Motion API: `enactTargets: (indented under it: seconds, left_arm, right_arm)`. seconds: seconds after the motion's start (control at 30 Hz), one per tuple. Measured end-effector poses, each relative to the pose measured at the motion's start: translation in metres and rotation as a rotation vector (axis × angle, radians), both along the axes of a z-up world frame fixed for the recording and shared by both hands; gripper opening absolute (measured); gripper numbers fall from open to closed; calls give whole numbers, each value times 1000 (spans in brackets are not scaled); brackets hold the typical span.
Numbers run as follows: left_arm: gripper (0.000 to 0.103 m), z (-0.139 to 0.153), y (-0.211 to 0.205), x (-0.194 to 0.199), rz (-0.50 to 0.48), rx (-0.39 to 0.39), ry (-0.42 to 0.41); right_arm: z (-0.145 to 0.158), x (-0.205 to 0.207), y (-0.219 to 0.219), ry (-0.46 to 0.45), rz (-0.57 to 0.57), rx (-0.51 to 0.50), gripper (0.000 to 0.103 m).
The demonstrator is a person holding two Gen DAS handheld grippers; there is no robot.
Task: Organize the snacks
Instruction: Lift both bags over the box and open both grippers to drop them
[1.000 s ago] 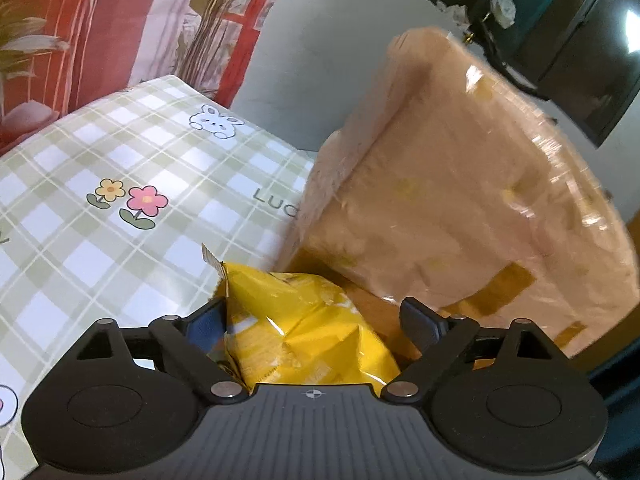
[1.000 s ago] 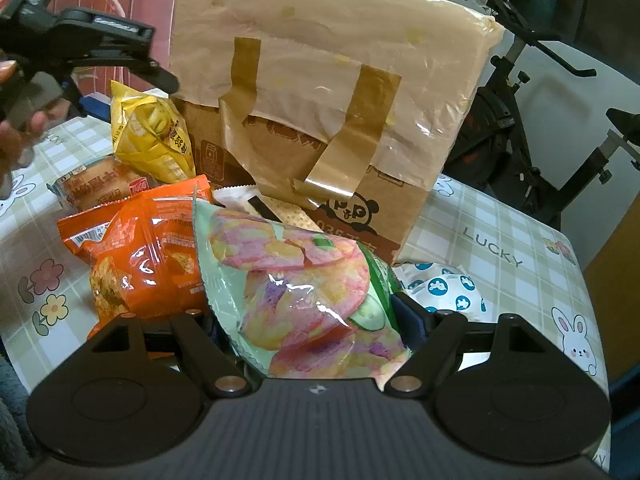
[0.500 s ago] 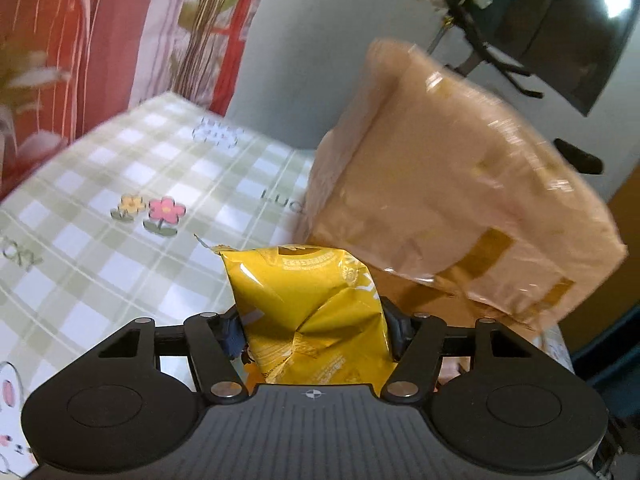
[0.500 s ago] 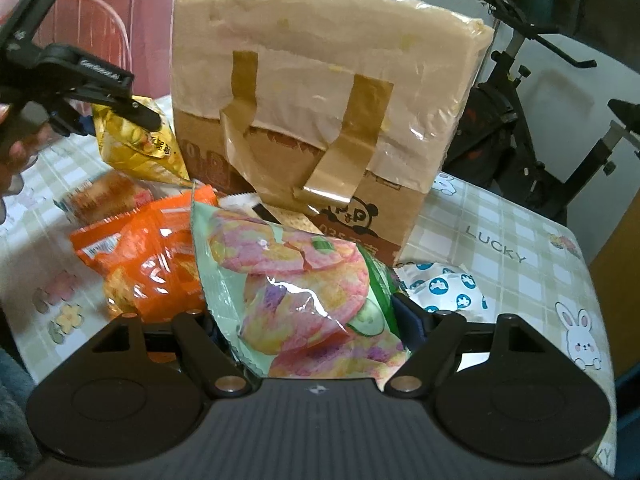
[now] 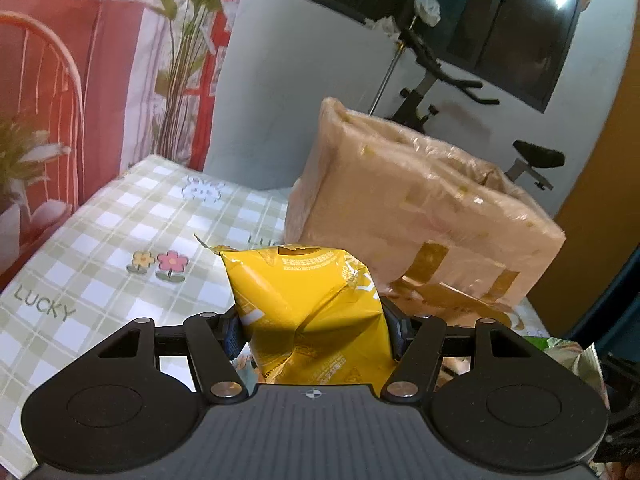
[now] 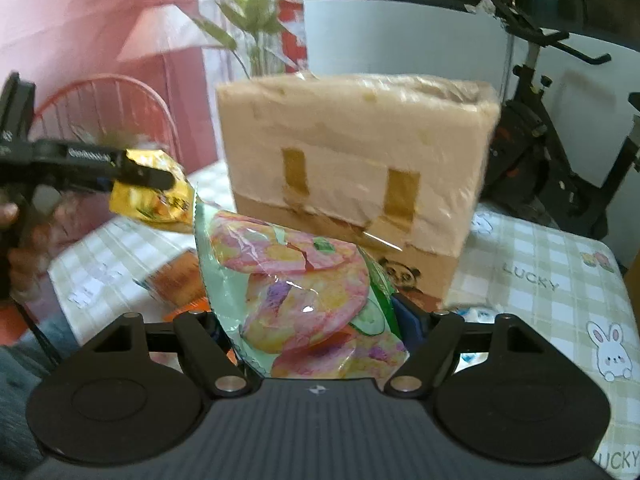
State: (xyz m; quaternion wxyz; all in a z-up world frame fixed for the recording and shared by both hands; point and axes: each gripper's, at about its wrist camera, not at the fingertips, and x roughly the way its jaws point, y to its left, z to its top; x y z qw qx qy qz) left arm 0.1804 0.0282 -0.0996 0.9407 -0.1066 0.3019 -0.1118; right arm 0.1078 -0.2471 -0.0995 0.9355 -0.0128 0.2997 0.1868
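"LUCKY" is printed on the checked tablecloth [image 6: 560,264].

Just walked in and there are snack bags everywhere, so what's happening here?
A person is sorting snacks with a handheld gripper in each hand. The left gripper is clamped on a yellow snack bag, the right gripper on a green chip bag. Both are held up in front of the tape-wrapped cardboard box on the checked tablecloth. An orange packet lies below.

The yellow snack bag [image 5: 308,308] is crinkled, glossy foil; the green chip bag [image 6: 304,292] is shiny printed plastic film. The cardboard box [image 6: 356,168] is matt brown board — its upper part wrapped in wrinkled, glossy tape. The checked tablecloth [image 5: 100,248] looks smooth, faintly sheened — vinyl-like.
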Motion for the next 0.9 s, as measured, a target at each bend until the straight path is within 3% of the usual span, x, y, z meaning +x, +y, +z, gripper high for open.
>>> enactTargets:
  seconds: [0.17, 0.47, 0.67, 0.9]
  left_arm:
    - [67, 16, -3, -7, -32, 5, -74]
    - [67, 59, -22, 1, -101, 6, -232]
    - [67, 91, -42, 23, -130, 24, -346]
    - [68, 108, -70, 69, -133, 65, -377]
  right_arm:
    - [26, -7, 1, -51, 8, 34, 77]
    - [105, -4, -17, -216, -16, 232, 77]
    - [146, 38, -27, -252, -20, 297, 77]
    - [163, 114, -44, -210, -100, 399, 77]
